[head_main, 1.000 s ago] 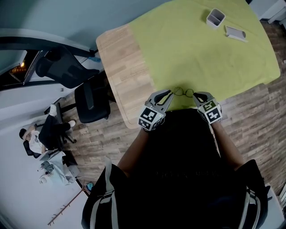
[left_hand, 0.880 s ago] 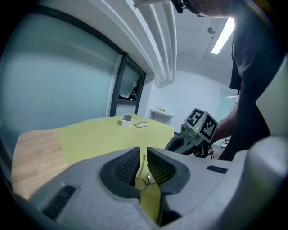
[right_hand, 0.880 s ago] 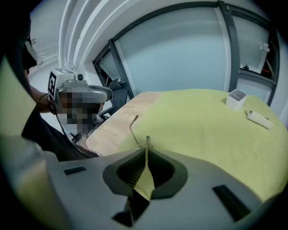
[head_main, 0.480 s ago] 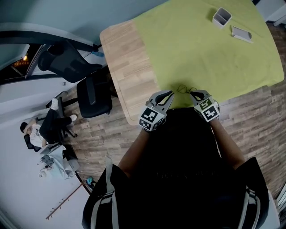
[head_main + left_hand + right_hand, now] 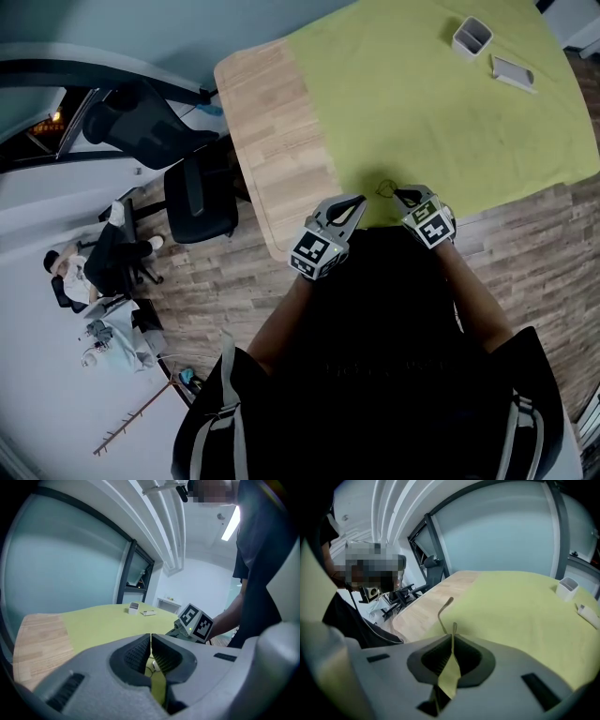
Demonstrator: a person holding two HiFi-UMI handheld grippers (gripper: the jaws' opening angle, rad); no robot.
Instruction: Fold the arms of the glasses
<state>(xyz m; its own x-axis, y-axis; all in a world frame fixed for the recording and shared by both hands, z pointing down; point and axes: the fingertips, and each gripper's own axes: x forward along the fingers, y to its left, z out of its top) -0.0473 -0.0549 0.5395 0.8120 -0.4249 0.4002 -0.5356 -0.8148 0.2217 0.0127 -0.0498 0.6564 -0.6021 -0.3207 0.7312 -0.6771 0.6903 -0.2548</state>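
Thin wire glasses (image 5: pixel 385 188) are at the near edge of the green cloth (image 5: pixel 422 103), between my two grippers. My right gripper (image 5: pixel 397 194) is shut on the frame; in the right gripper view a thin piece of it stands up from between the closed pads of the right gripper (image 5: pixel 453 637), and a curved arm (image 5: pixel 442 612) rises beyond. My left gripper (image 5: pixel 359 201) is shut a little left of the glasses, holding nothing. In the left gripper view a bit of the glasses (image 5: pixel 153 665) shows through the slit below the closed left gripper (image 5: pixel 150 641).
A white box (image 5: pixel 472 36) and a flat grey case (image 5: pixel 513 71) lie at the cloth's far right. Bare wood tabletop (image 5: pixel 272 122) runs along the left side. A black office chair (image 5: pixel 178 178) stands off the table's left edge.
The right gripper has moved left toward the left gripper, taking the glasses with it. Two lenses showed side by side before; now only one small ring shows. The left gripper has barely moved.
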